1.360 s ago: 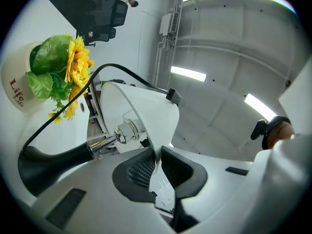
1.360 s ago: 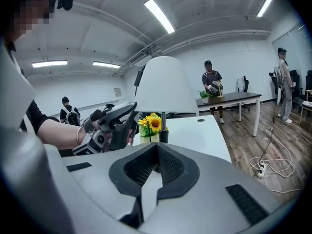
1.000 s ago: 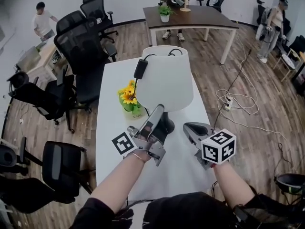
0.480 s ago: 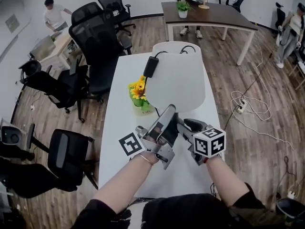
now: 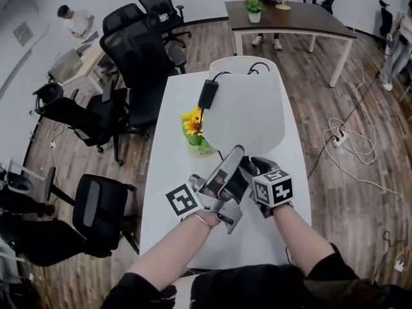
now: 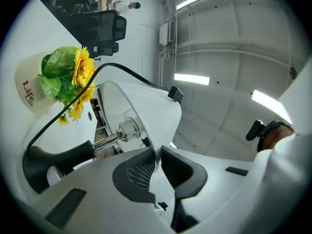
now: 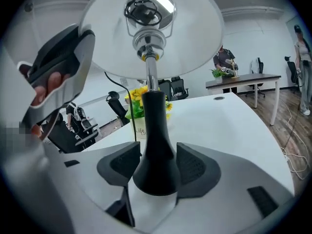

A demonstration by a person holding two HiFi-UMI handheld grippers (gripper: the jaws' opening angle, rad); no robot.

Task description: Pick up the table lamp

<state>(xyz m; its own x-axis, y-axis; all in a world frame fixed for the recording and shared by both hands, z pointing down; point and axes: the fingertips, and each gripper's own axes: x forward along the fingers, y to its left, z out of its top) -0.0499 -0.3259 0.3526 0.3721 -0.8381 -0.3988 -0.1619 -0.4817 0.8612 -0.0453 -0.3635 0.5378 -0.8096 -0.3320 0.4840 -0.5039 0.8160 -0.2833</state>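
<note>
The table lamp has a white shade [image 5: 248,105] and a black flared base [image 7: 155,169] that stands on the white table [image 5: 161,192]. My left gripper [image 5: 235,152] is shut on the shade's lower rim; in the left gripper view the thin white edge [image 6: 155,143] is pinched between its pads [image 6: 139,169]. My right gripper [image 7: 156,160] sits low at the base with its jaws opening. The black base stands between the pads [image 7: 195,167], which do not press on it. In the head view the right gripper [image 5: 252,167] lies close beside the left one, under the shade.
A small white pot of yellow flowers [image 5: 196,131] stands left of the lamp, and the lamp's black cord and adapter [image 5: 207,94] run past it. Black office chairs [image 5: 138,50] crowd the table's left side. A brown table [image 5: 302,15] with people is behind, and cables [image 5: 347,140] lie on the floor at right.
My right gripper has come down and leftward from the table's right side to the lamp's base. The left gripper has kept its hold on the shade.
</note>
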